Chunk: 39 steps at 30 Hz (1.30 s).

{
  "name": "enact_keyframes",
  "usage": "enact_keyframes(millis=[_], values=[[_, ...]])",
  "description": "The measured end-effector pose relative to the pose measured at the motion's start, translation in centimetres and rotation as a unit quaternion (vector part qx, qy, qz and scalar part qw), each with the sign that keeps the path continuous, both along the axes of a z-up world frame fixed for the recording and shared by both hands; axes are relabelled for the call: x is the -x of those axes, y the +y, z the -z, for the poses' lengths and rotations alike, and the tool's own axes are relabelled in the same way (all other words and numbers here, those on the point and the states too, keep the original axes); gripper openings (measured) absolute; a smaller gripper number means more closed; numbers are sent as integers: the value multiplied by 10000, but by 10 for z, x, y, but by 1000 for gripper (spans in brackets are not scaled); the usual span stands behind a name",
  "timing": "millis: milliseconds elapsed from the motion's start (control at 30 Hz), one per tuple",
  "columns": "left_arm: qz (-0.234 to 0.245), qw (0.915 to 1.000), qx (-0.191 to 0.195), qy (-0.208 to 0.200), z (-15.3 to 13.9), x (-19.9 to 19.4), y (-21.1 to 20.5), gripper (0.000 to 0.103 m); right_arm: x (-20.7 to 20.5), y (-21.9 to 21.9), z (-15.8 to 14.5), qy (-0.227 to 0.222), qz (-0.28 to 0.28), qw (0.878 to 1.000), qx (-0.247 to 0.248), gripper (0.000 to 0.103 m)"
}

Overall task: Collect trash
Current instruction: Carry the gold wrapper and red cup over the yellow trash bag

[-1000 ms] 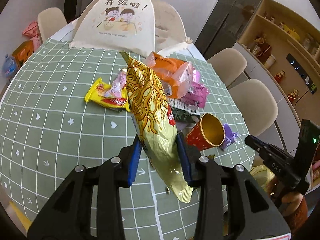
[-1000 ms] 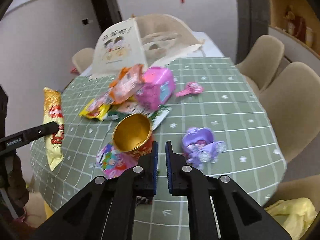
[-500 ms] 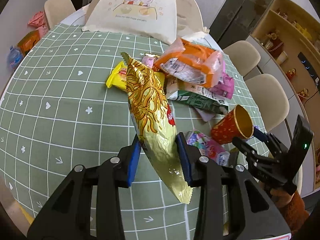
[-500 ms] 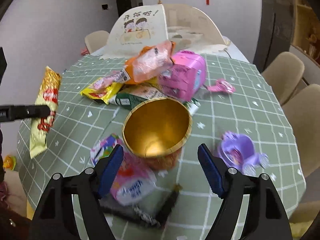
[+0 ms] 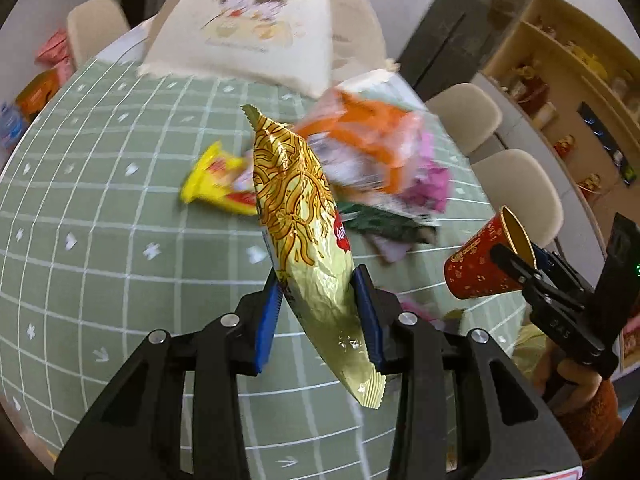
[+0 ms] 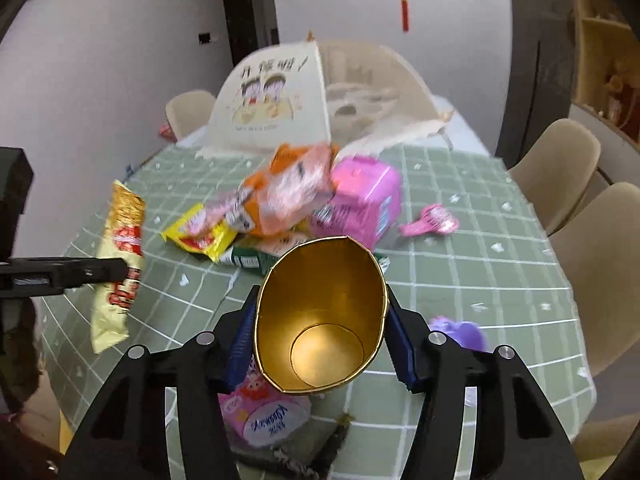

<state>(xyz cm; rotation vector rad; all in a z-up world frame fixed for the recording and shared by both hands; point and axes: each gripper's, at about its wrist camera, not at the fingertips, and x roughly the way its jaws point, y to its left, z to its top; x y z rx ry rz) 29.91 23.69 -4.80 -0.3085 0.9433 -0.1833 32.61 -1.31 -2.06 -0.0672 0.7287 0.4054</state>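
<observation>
My left gripper (image 5: 318,312) is shut on a gold noodle-snack bag (image 5: 304,216) and holds it above the green checked tablecloth (image 5: 100,240); the bag also shows in the right wrist view (image 6: 120,256). My right gripper (image 6: 320,320) is shut on a red paper cup with a gold inside (image 6: 320,316), squeezed oval and lifted off the table; the cup also shows in the left wrist view (image 5: 484,260). A pile of wrappers lies mid-table: an orange bag (image 6: 292,192), a yellow wrapper (image 6: 200,236), a pink pack (image 6: 368,200), a green packet (image 6: 252,260).
A cream food-cover tent (image 6: 272,100) stands at the table's far side. A pink wrapper (image 6: 264,416) and a dark packet (image 6: 304,460) lie under the cup. A purple toy (image 6: 460,332) and a pink scrap (image 6: 430,222) lie right. Beige chairs (image 6: 560,168) ring the table.
My right gripper opened, went around the red cup, closed on it and lifted it. My left gripper kept its hold on the gold bag and shifted slightly.
</observation>
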Motion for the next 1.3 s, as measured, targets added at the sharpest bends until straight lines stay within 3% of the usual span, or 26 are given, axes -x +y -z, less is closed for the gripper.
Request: enact_keyframes(millis=[200, 467, 833, 1100, 1300], values=[[506, 9978, -1, -435, -32, 9, -56, 34, 41, -51, -38, -437, 497, 9978, 101, 54], [1367, 9877, -14, -761, -58, 27, -158, 34, 109, -147, -59, -687, 1407, 9876, 146, 54], [2551, 9636, 102, -794, -55, 67, -296, 34, 196, -263, -61, -750, 2492, 9650, 311, 54], [3426, 9364, 310, -690, -42, 93, -395, 34, 241, -320, -54, -718, 3062, 9486, 367, 54], [3819, 9220, 443, -468, -26, 99, -458, 35, 271, -357, -47, -705, 3408, 9374, 155, 54]])
